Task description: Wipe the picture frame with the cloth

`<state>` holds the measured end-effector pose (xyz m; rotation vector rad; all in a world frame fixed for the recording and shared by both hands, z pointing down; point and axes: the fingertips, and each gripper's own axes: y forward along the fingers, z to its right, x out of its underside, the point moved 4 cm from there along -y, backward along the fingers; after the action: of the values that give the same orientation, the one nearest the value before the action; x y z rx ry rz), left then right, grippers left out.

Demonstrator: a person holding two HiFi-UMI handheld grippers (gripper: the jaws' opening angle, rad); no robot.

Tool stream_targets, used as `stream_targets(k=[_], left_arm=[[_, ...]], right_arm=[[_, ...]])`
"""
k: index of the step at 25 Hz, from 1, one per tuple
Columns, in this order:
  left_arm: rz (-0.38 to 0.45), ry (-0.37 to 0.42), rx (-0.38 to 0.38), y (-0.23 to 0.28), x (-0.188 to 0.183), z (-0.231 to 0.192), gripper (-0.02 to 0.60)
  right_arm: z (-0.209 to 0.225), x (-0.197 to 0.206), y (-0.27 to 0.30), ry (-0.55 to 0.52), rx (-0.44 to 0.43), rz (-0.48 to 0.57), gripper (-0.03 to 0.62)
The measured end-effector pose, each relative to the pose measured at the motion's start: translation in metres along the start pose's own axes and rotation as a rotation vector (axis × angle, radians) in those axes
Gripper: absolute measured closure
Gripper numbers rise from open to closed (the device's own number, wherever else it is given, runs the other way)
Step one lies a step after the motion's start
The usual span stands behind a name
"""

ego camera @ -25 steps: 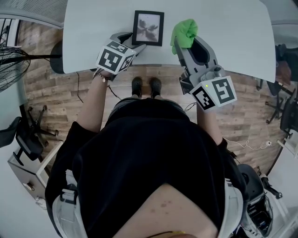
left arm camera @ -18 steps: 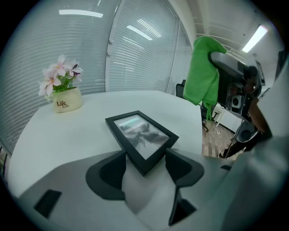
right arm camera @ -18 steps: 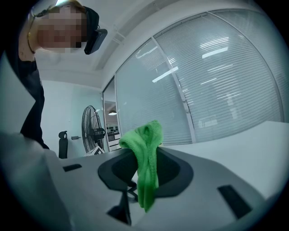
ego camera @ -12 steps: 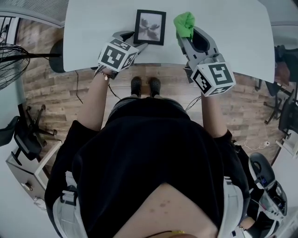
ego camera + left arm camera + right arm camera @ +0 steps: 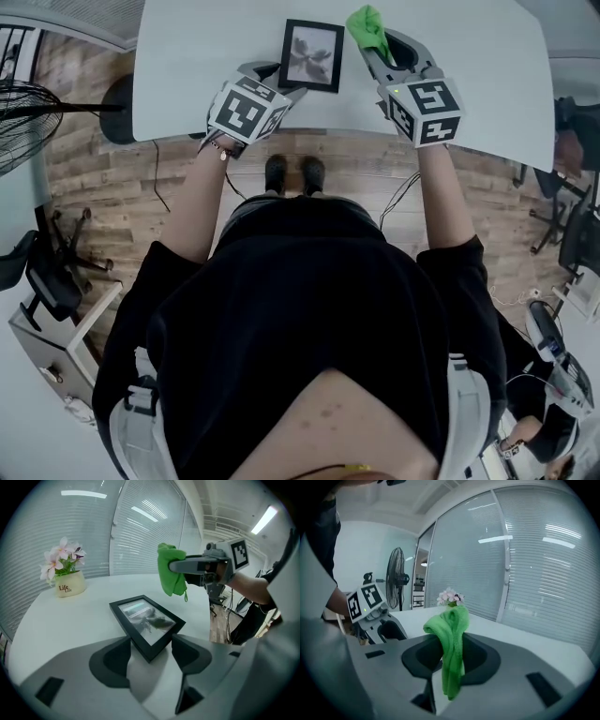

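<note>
Office, going by the fit-out. Full-height glazed partitions [image 5: 534, 564] with horizontal blinds, linear ceiling lights [image 5: 263, 520]. Large white tabletop [image 5: 187, 56] on wood-plank floor [image 5: 103, 187]. Swivel chairs on castor bases [image 5: 47, 281] at both sides of the head view, grey drawer unit [image 5: 52, 352] at lower left. Pedestal fan [image 5: 396, 581] standing just off the tabletop's left end. Small pot of pink flowers [image 5: 70, 584] on the tabletop as desk decor. More desks and chairs visible through the glass in the right gripper view.

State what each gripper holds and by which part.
Right hand-held gripper: green cloth, pinched at a bunched fold, ends hanging. Left hand-held gripper: nothing; its open jaws flank the picture frame at its near corner.
</note>
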<state>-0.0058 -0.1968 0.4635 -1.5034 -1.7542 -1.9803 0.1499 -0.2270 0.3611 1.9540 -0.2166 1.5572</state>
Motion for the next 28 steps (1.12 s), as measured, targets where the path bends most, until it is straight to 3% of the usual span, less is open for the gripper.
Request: stream_targets(k=[13, 28], left_arm=[[-0.003, -0.001, 0.004, 0.0, -0.001, 0.003, 0.298], [-0.012, -0.007, 0.007, 0.001, -0.002, 0.005, 0.298]], right_arm=[[0.013, 0.042, 0.07, -0.336, 0.019, -0.332, 0.494], [0.012, 0.064, 0.094, -0.675, 0.015, -0.486, 0.497]])
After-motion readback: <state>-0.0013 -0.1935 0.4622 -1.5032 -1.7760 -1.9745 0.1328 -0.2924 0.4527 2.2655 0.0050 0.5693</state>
